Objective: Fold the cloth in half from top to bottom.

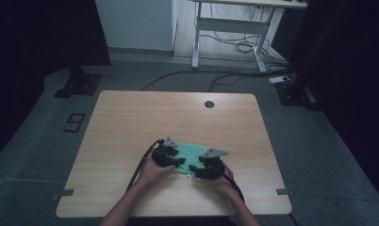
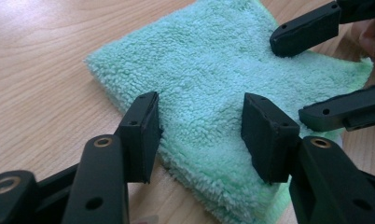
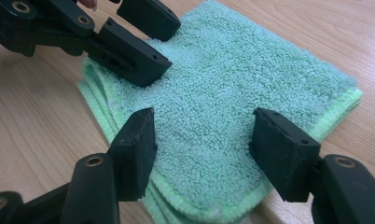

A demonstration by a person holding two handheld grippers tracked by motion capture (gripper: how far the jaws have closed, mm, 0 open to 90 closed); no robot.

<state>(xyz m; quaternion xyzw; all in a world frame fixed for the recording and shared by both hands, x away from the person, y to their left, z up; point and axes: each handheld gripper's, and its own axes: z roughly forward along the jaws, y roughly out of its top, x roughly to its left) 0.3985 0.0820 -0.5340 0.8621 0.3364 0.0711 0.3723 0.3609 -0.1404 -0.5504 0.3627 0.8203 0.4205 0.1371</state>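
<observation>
Cloth (image 1: 190,153): 1, under 2 grippers

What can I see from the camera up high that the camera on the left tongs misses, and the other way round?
The high view takes in the whole wooden table, the person's forearms, the floor with cables and a desk frame behind. The left gripper view shows the cloth's fluffy pile and stacked folded layers at its near edge, with the left tongs open over it. Both show the green cloth and the right tongs, also open.
</observation>
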